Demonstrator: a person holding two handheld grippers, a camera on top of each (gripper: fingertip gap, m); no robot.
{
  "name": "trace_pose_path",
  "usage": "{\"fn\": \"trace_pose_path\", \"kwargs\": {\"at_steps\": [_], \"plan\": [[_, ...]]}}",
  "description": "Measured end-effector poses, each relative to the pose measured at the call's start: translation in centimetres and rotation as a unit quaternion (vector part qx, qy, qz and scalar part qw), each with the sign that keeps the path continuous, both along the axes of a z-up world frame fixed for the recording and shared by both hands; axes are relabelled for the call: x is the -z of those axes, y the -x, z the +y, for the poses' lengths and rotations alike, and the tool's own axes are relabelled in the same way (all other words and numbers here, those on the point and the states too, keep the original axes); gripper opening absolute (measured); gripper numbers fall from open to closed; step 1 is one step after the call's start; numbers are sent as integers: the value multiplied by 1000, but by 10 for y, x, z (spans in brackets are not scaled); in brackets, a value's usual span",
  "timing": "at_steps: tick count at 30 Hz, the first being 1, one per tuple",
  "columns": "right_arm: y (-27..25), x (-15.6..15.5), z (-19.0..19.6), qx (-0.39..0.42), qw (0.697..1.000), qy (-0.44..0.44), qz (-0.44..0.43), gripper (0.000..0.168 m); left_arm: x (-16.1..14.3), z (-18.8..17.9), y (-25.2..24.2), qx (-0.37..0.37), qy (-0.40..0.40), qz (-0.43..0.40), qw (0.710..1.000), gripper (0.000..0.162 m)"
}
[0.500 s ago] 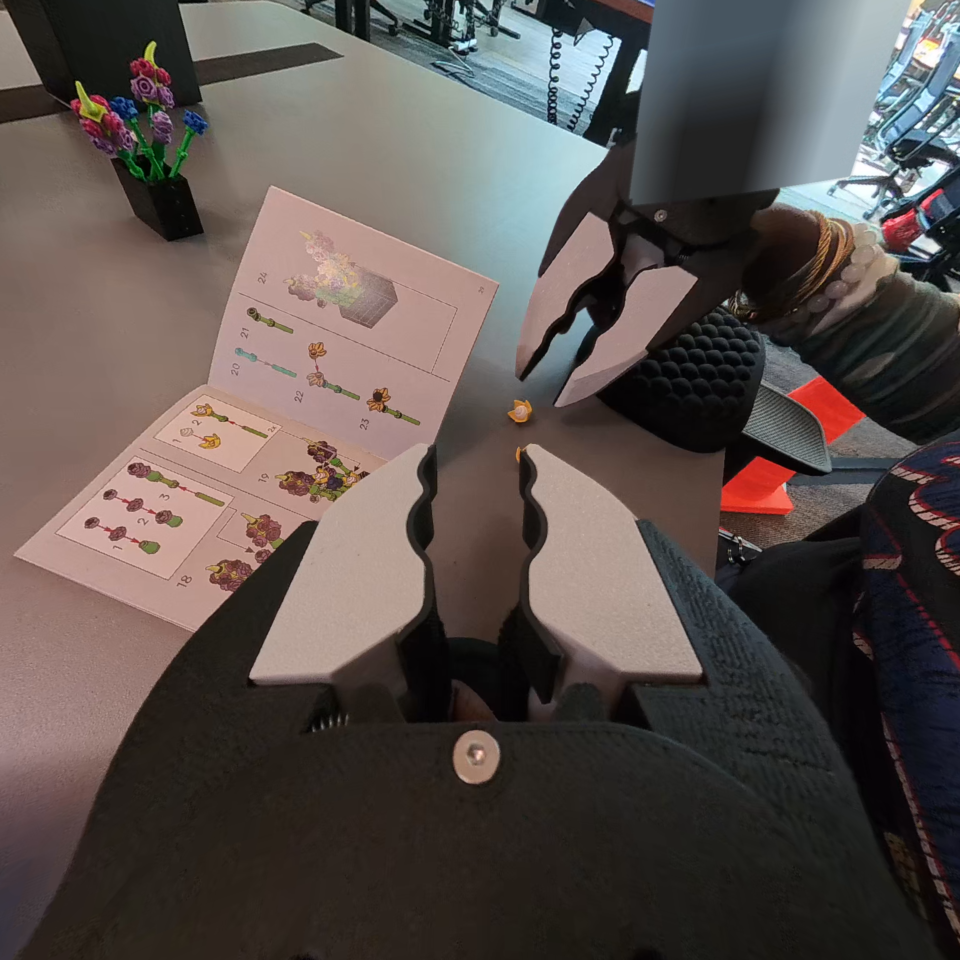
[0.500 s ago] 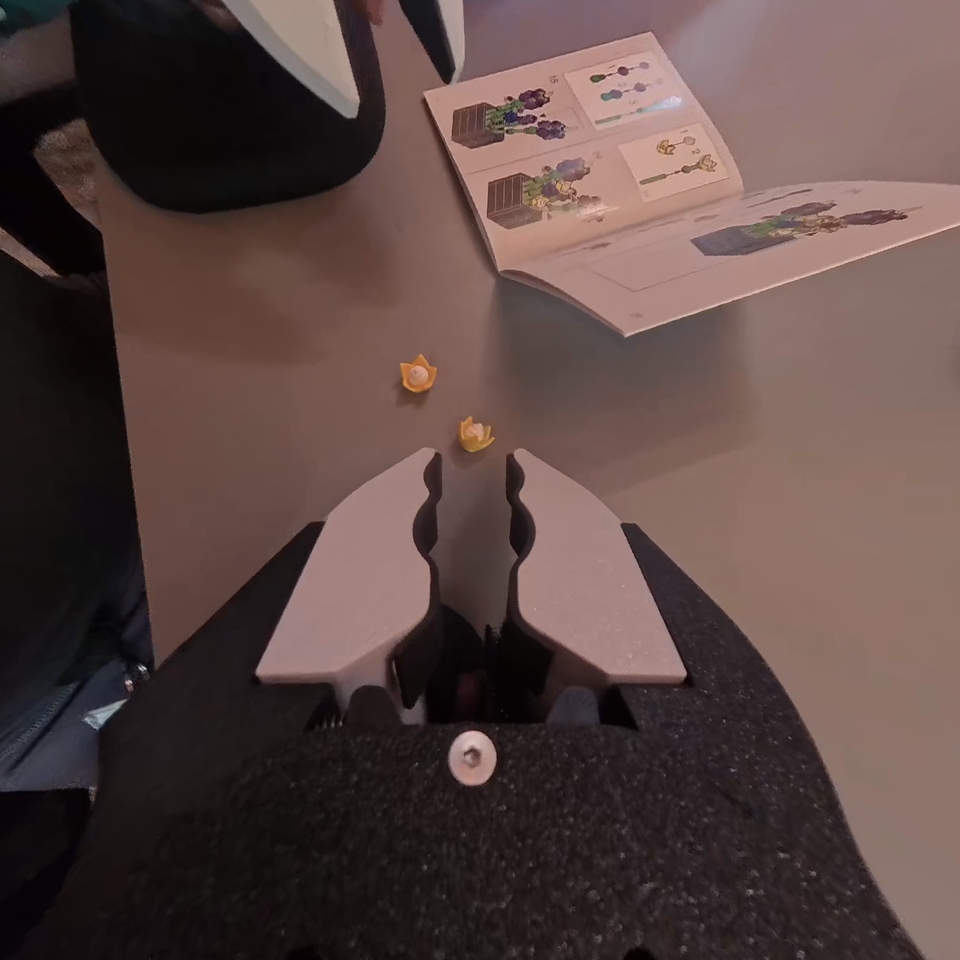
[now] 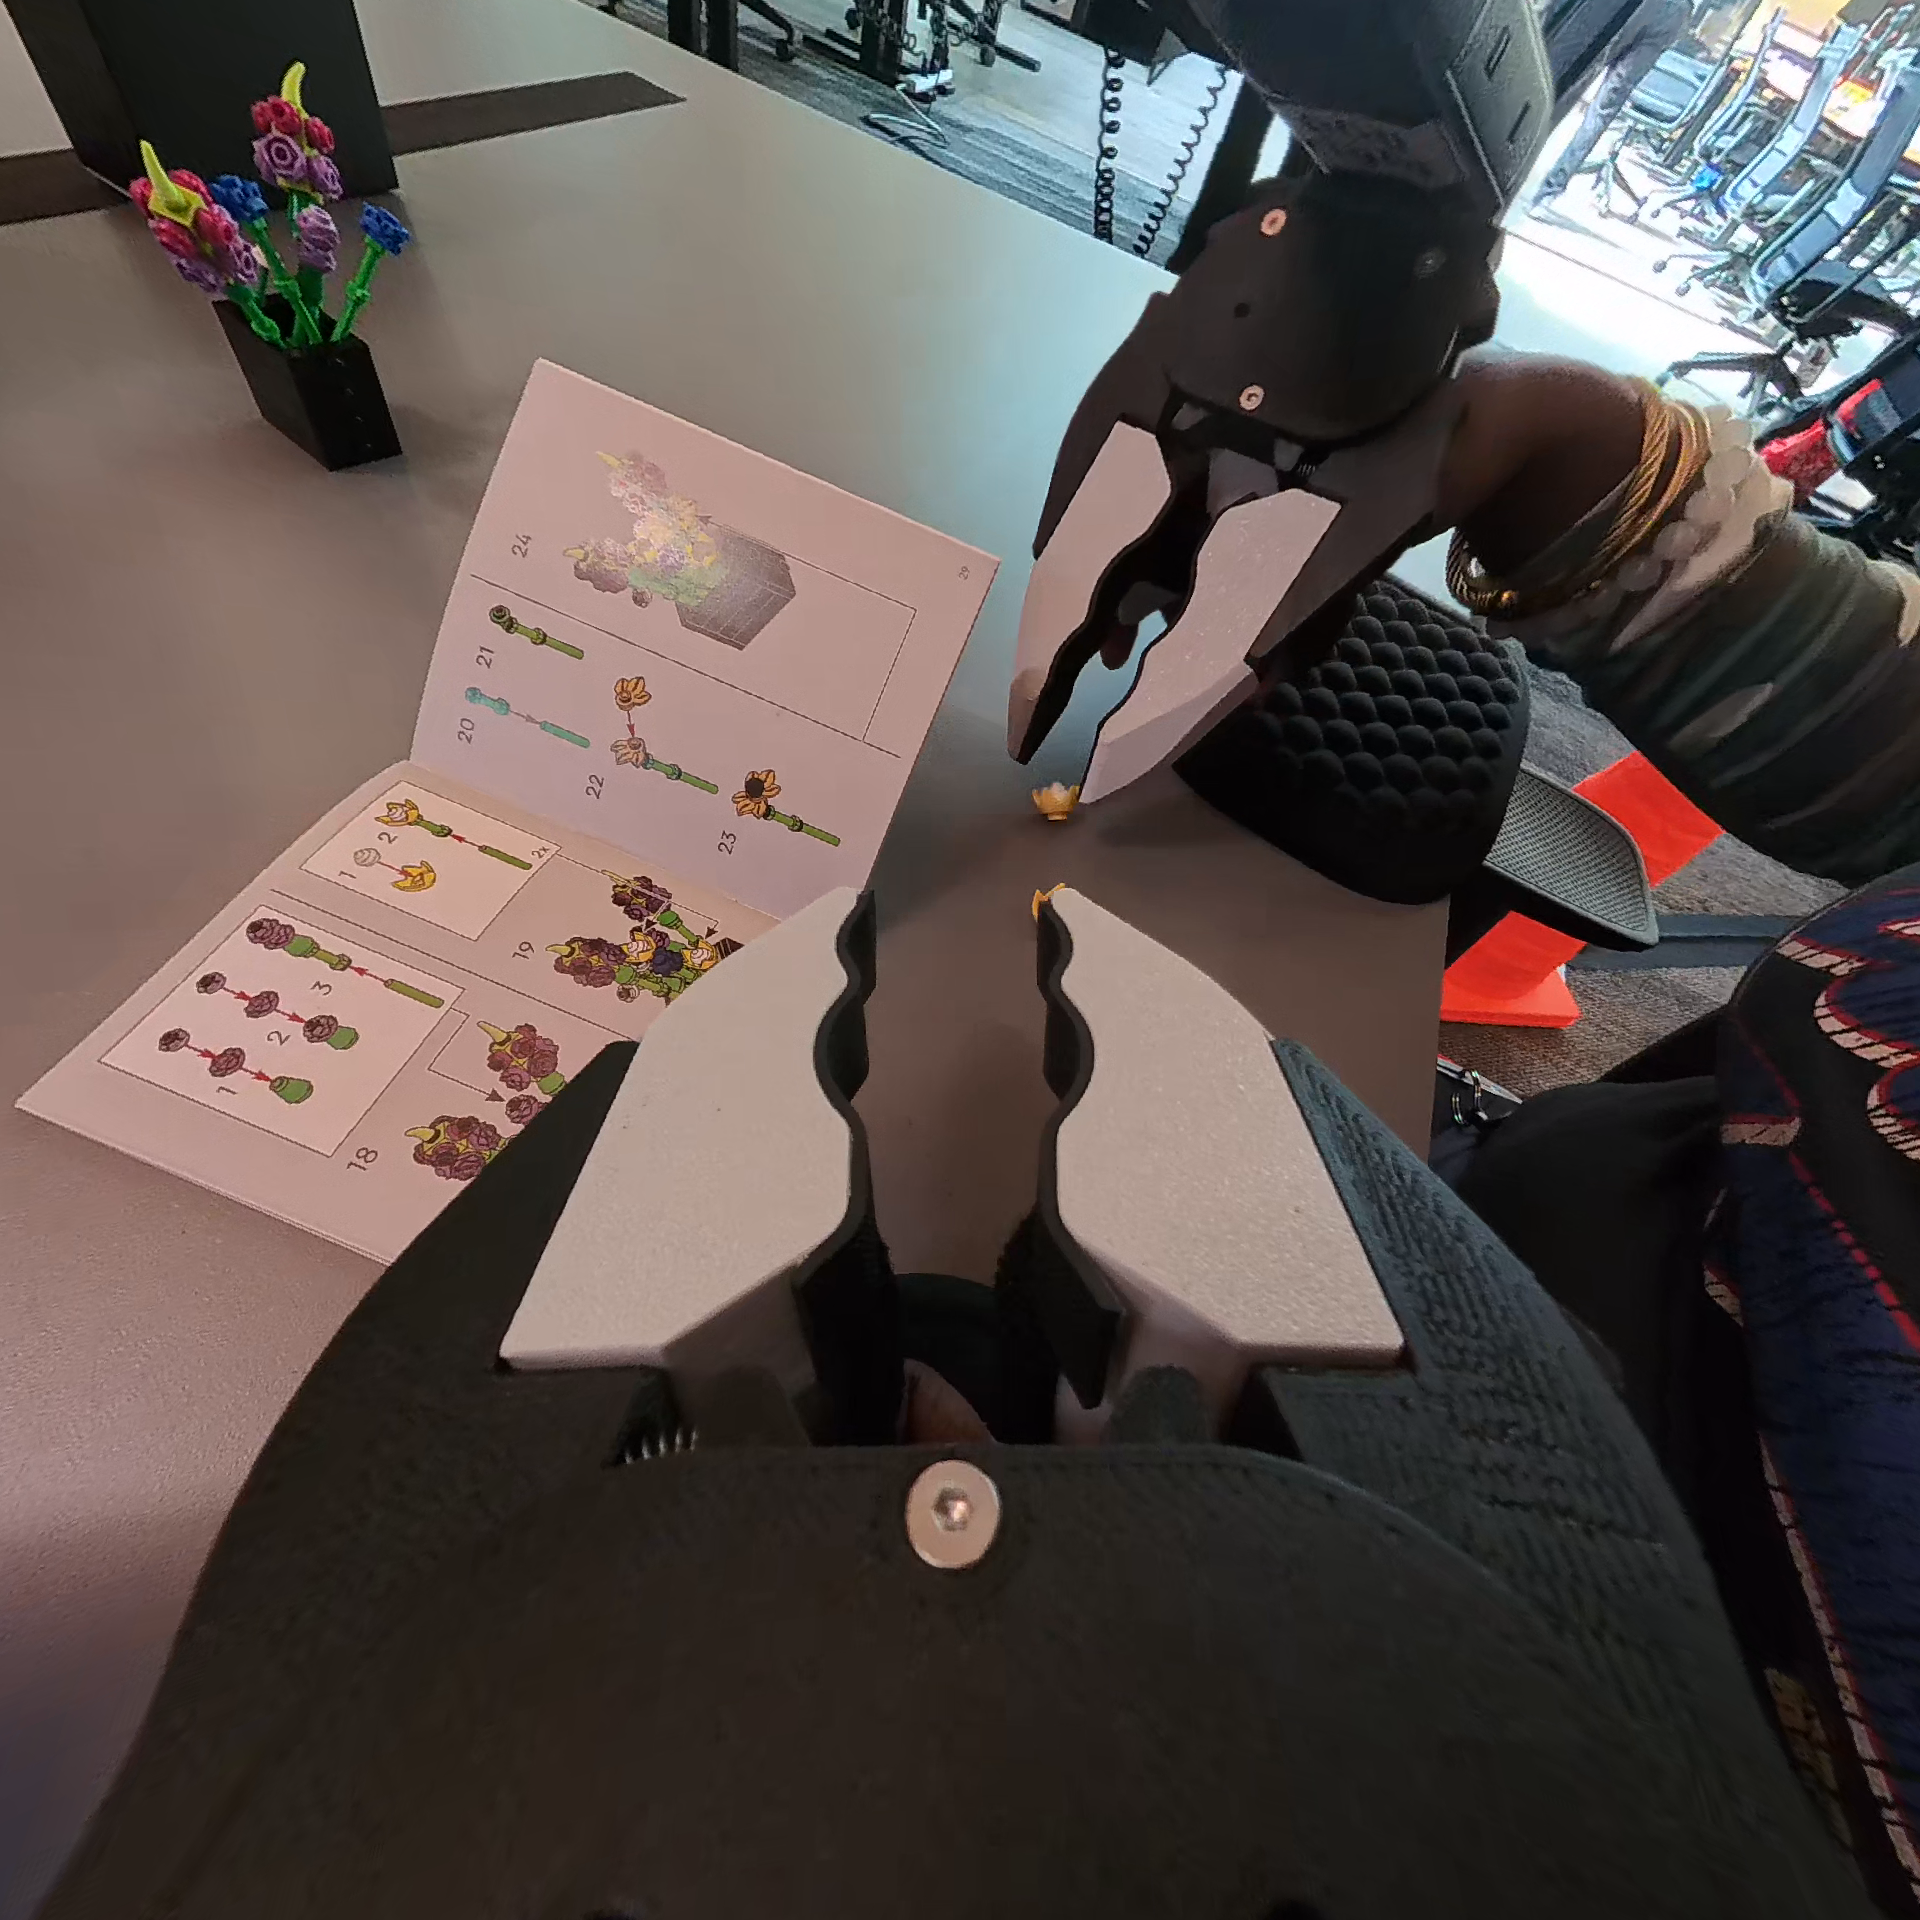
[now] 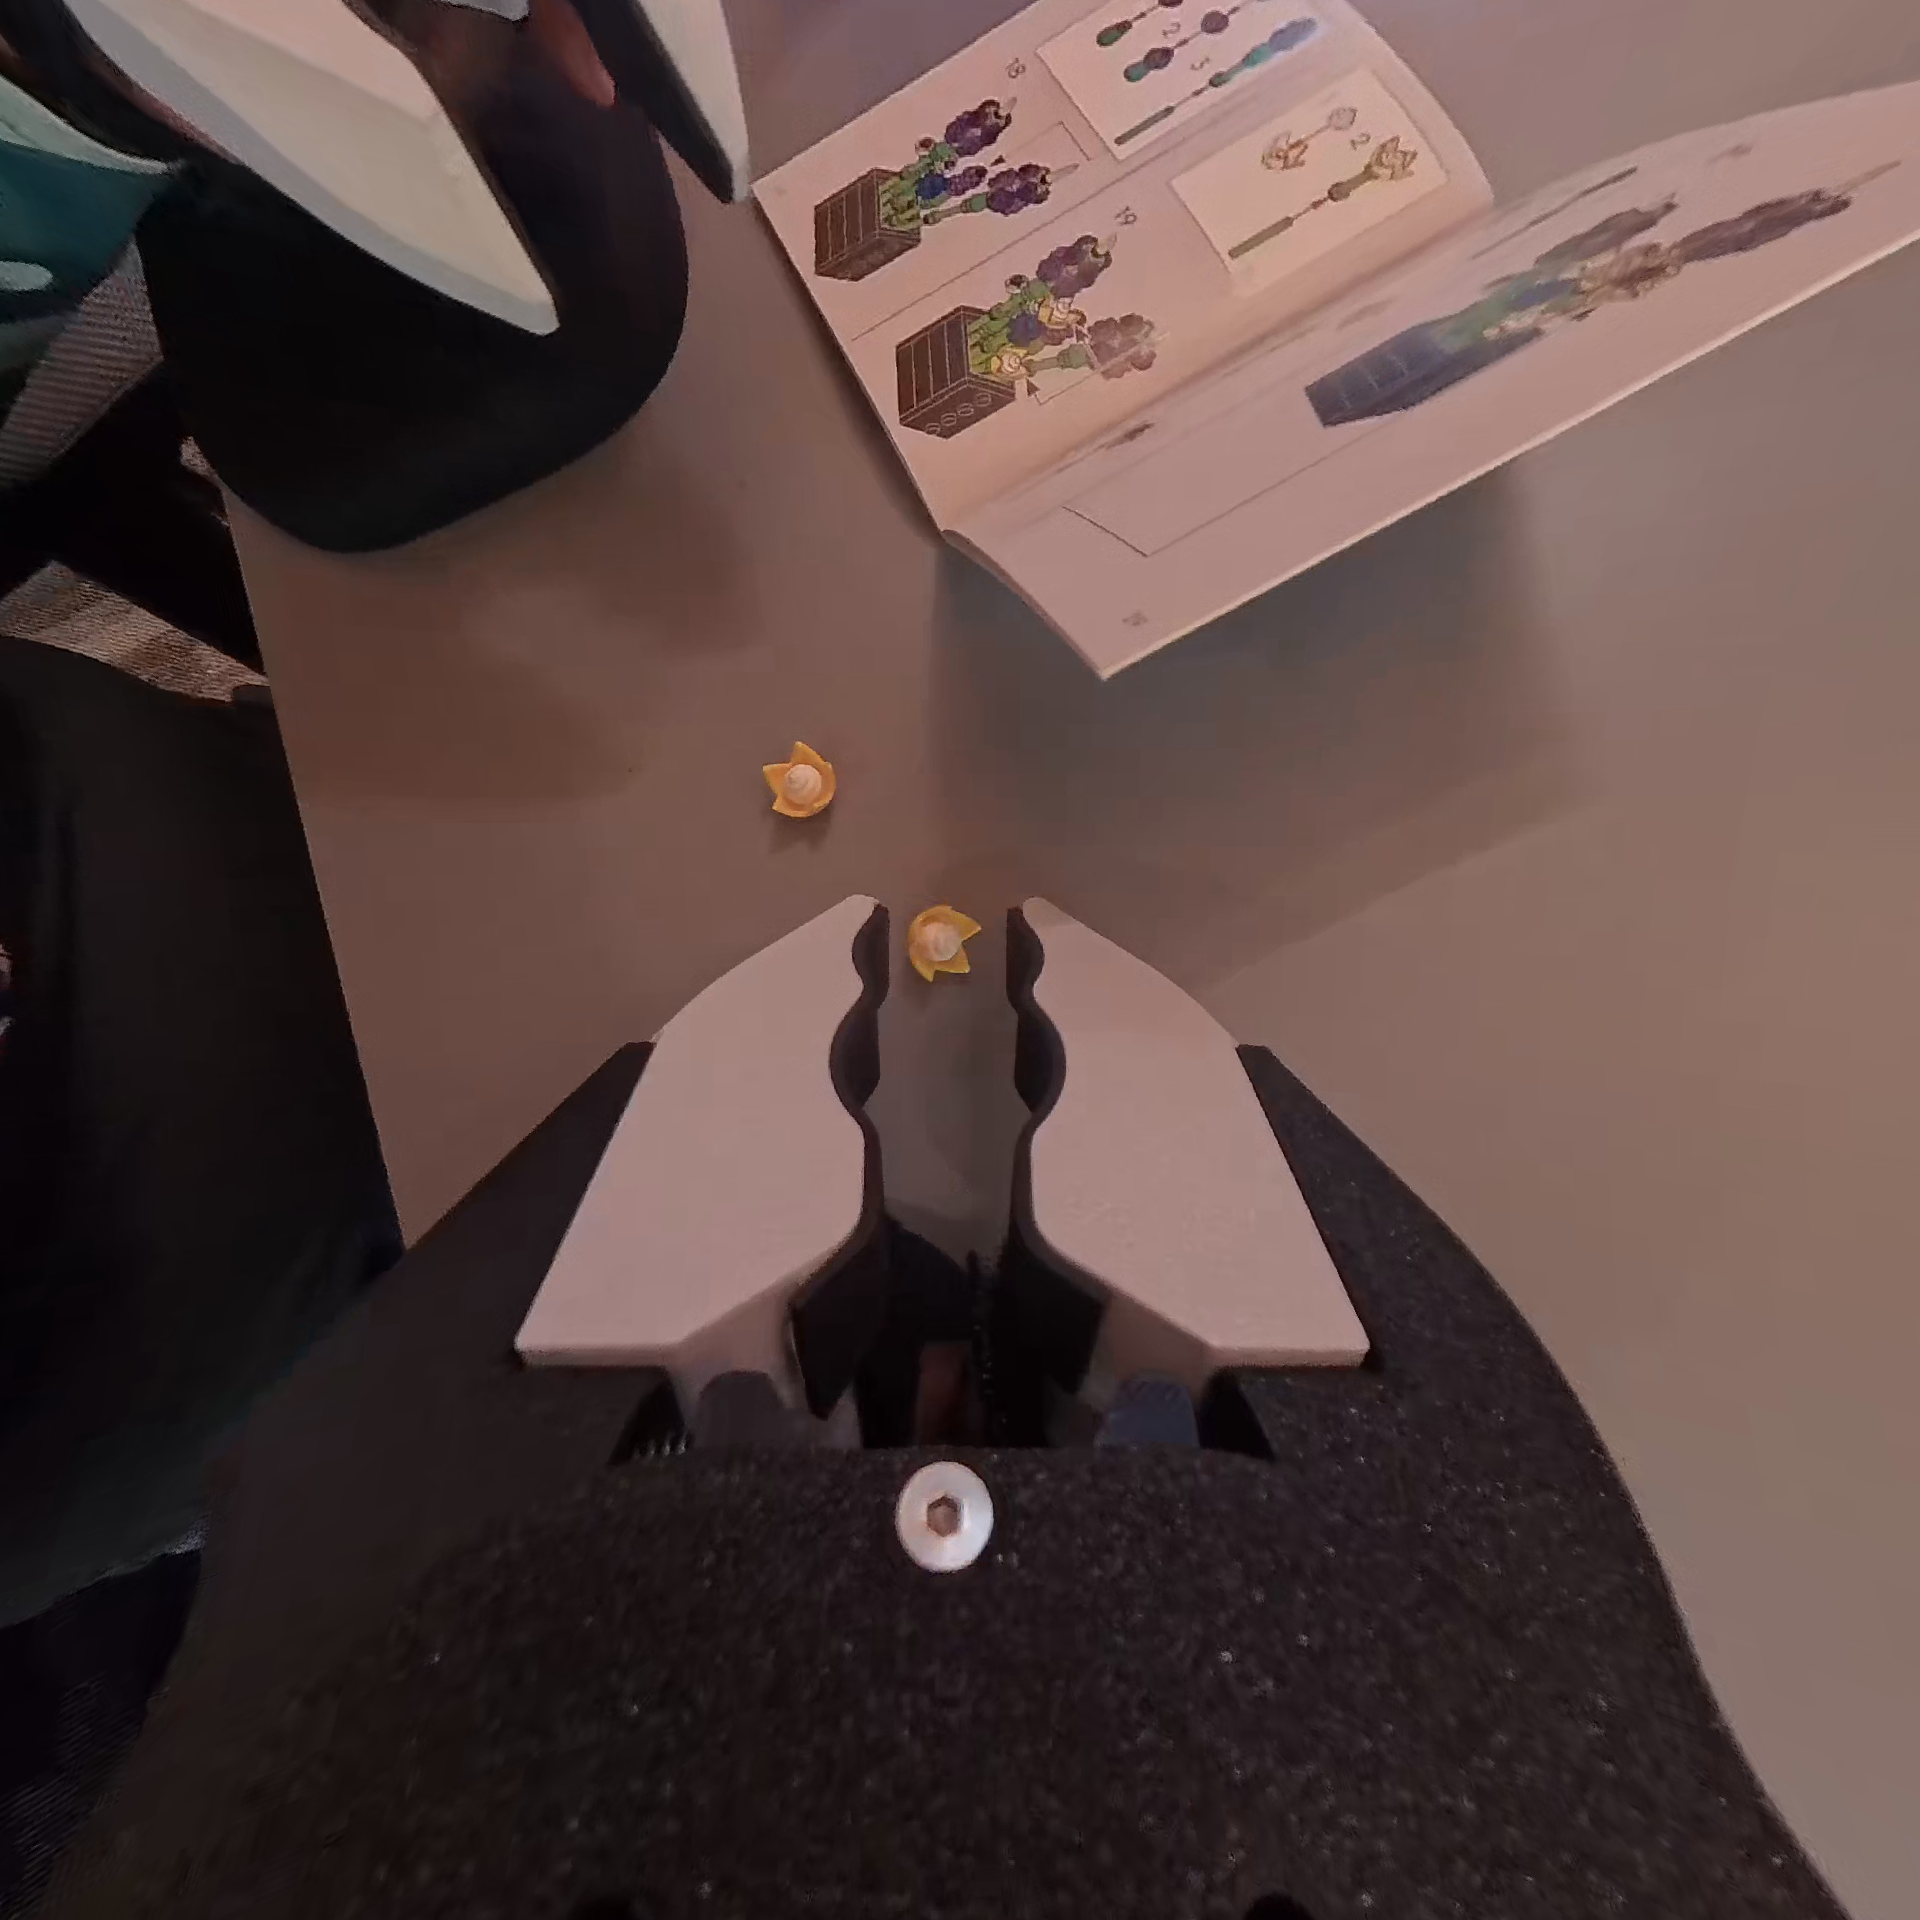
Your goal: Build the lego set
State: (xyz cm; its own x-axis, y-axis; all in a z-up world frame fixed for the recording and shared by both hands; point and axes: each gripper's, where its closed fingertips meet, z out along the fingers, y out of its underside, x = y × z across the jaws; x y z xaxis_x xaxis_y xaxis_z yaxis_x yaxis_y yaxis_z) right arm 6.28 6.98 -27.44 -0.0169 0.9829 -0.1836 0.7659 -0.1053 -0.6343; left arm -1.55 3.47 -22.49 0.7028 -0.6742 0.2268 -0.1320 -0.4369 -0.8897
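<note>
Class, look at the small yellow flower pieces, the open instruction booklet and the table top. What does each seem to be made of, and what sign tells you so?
Yellow flower pieces: probably moulded plastic, smooth with crisp petal points and a pale centre.
Instruction booklet: printed paper, thin pages folding at a crease, slight sheen.
Table top: likely laminate, uniform matte grey with soft reflections; the core is not visible.

Each gripper, left gripper point(image 3: 951, 914) and right gripper point(image 4: 948, 914), has two pale grey fingers with wavy black inner pads, set in a rough black housing with one silver hex screw. The far wrist wears gold bangles point(image 3: 1590, 520), white beads and a camouflage sleeve point(image 3: 1766, 665).
</note>
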Motion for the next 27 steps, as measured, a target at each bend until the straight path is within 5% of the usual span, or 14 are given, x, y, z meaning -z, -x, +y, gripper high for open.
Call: {"fn": "trace_pose_path", "kwargs": {"at_steps": [19,27], "plan": [[0,5,-14,-73,996,-45,-21,12,-2,0,1,0,1,-11,1000,30],[4,10,-30,-176,970,-145,-80,11,0,0,0,5,6,-7,1000,30]]}}
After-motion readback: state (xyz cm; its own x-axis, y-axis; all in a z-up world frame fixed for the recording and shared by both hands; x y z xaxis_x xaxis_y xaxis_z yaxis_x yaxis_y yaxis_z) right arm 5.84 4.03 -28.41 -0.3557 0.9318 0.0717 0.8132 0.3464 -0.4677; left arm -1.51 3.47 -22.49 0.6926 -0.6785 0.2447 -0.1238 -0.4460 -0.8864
